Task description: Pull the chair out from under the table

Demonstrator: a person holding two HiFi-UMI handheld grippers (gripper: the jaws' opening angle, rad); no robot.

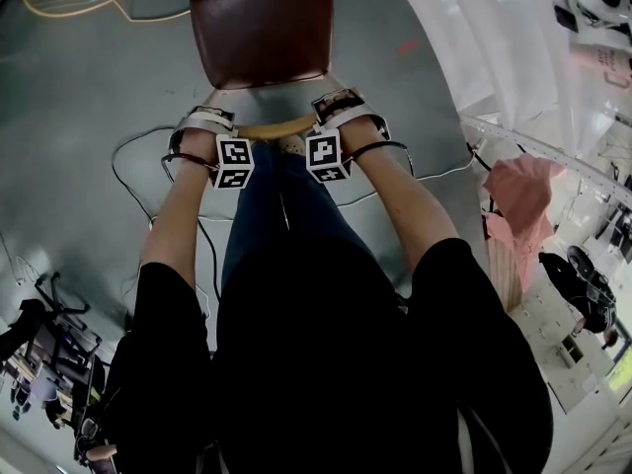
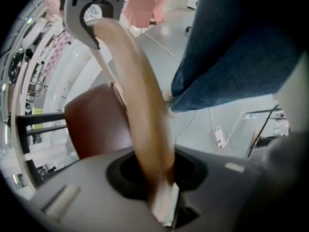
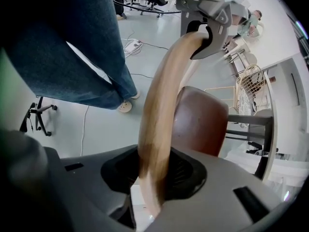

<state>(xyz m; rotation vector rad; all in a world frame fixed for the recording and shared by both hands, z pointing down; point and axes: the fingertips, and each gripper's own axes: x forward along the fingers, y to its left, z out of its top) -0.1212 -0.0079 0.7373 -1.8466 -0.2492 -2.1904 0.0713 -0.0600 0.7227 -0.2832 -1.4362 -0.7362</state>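
A: Room round the chair (image 1: 262, 33)?
B: Jeans-clad legs (image 1: 276, 215) close behind it; bare grey floor (image 1: 89, 77) either side, cable (image 1: 117, 154) at left.
A: Tools?
B: Left gripper (image 1: 209, 126), right gripper (image 1: 343, 112) clamped partway shut on its wooden top rail (image 1: 276, 126); seat (image 1: 262, 57) beyond.

The grey floor (image 1: 89, 77) is smooth and faintly glossy. The brown-seated chair (image 1: 262, 28) stands on it, and a tan cord (image 1: 64, 14) and a white power strip (image 2: 219, 137) lie on it too, well apart.
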